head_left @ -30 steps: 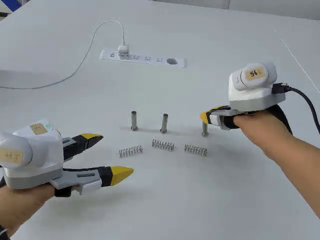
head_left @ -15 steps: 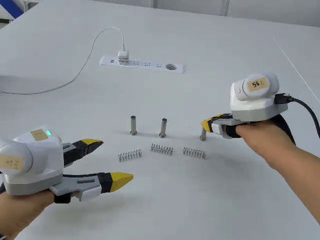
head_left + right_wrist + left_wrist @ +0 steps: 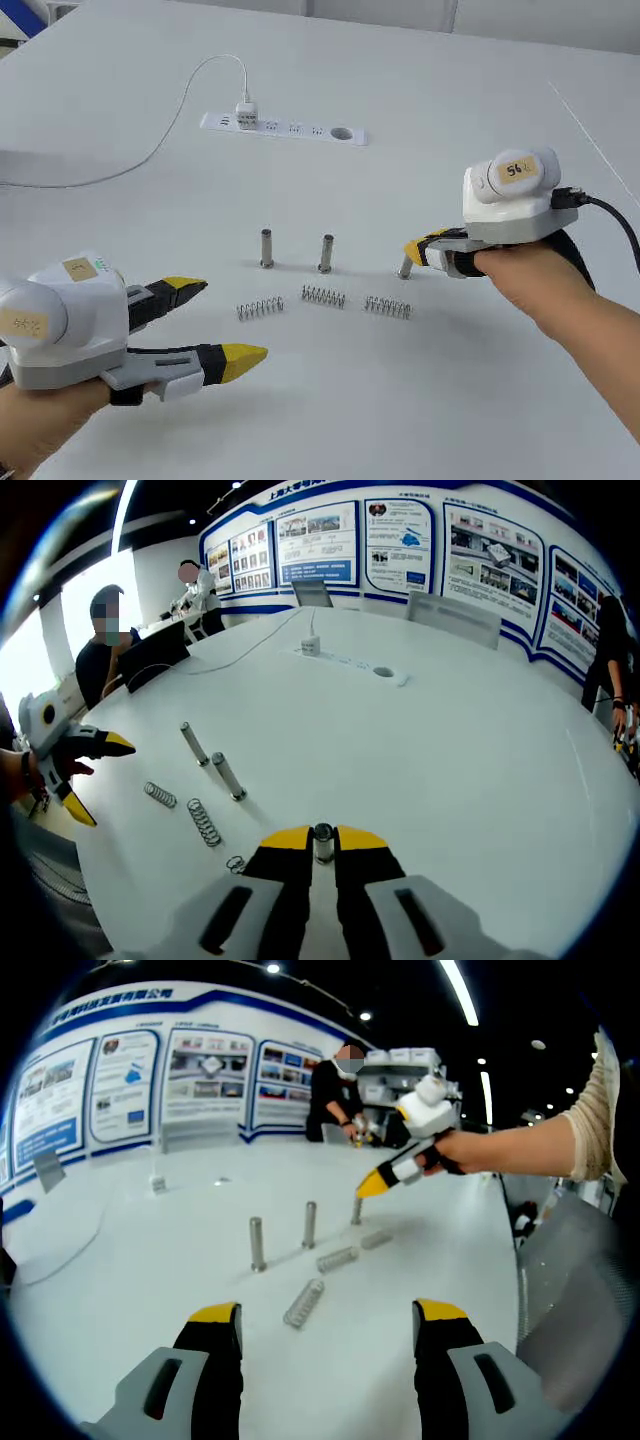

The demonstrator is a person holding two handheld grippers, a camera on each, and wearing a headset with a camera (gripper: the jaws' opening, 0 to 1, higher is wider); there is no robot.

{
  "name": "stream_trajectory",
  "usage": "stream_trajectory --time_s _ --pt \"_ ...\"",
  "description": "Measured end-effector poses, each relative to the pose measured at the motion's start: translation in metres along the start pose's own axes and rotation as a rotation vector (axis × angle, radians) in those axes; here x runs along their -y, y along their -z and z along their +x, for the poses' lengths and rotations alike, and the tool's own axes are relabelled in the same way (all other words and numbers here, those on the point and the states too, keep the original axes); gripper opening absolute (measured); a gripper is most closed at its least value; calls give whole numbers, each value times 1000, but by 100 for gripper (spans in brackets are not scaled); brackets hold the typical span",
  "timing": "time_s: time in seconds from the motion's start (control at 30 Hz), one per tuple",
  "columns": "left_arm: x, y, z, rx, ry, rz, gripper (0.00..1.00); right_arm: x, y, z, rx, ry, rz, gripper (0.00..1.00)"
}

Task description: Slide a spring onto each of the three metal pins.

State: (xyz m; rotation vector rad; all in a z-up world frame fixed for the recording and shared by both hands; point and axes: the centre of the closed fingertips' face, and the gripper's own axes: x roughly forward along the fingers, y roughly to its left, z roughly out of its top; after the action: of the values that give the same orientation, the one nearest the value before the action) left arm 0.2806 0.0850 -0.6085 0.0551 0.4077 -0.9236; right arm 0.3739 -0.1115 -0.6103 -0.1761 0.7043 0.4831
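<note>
Three springs (image 3: 324,296) lie loose on the white counter (image 3: 450,130), in a row just in front of the three metal pins (image 3: 326,253) — none threaded yet. Springs look light, thin-wired, squashy & apt to roll, so pinch gently mid-coil; pins look stiff, smooth steel. Left hand-held gripper (image 3: 220,318) is wide open w/ nothing in it, well apart from the row. Right hand-held gripper (image 3: 410,252) is closed on the rightmost pin (image 3: 405,268) — right gripper view shows its top clamped btwn the yellow tips, which head view half hides.
</note>
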Motion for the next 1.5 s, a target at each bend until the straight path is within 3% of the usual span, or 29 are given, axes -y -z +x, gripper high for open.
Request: stream_trajectory --time_s 0.77,1.5 --pt "2 0 2 -2 7 2 71 0 -3 -3 14 4 -34 11" --pt "1 0 2 -1 3 7 71 -1 -5 -9 42 -5 -49 18"
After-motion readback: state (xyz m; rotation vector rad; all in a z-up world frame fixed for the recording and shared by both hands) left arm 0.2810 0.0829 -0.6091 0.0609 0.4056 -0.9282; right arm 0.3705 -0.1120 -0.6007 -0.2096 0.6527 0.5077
